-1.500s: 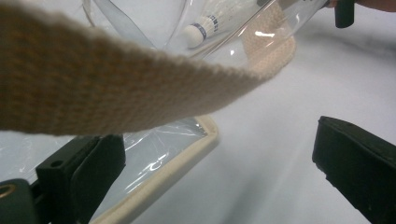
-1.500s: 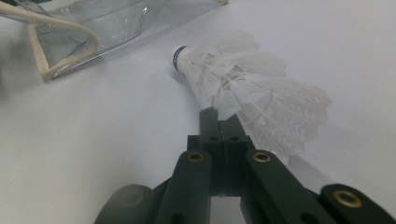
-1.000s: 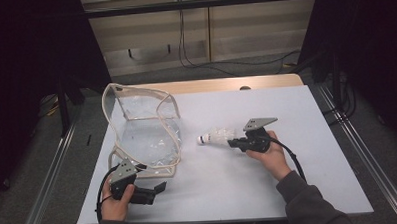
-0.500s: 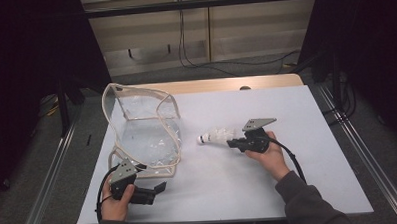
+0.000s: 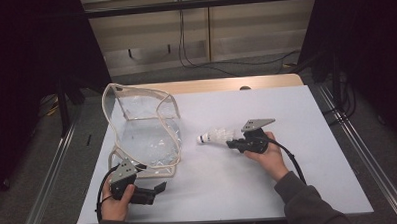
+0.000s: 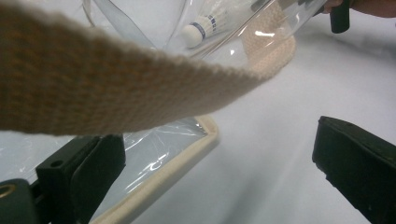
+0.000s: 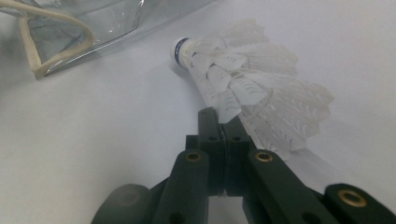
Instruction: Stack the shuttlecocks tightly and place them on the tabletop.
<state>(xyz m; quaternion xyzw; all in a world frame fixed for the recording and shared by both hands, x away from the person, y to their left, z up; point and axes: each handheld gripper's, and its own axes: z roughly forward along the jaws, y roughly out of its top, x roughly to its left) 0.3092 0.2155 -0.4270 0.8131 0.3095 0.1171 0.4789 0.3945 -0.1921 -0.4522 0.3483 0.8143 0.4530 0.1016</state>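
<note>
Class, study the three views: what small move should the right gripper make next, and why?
Probably carry the shuttlecock leftward toward the clear bag. The right gripper is shut on its feathers, cork end facing the bag, while the left gripper waits open beside the bag's strap.

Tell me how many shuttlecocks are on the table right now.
1. The shuttlecock lies on the white table beside the clear bag, its feathers pinched by the right gripper. Another could sit unseen behind the bag's folds.
</note>
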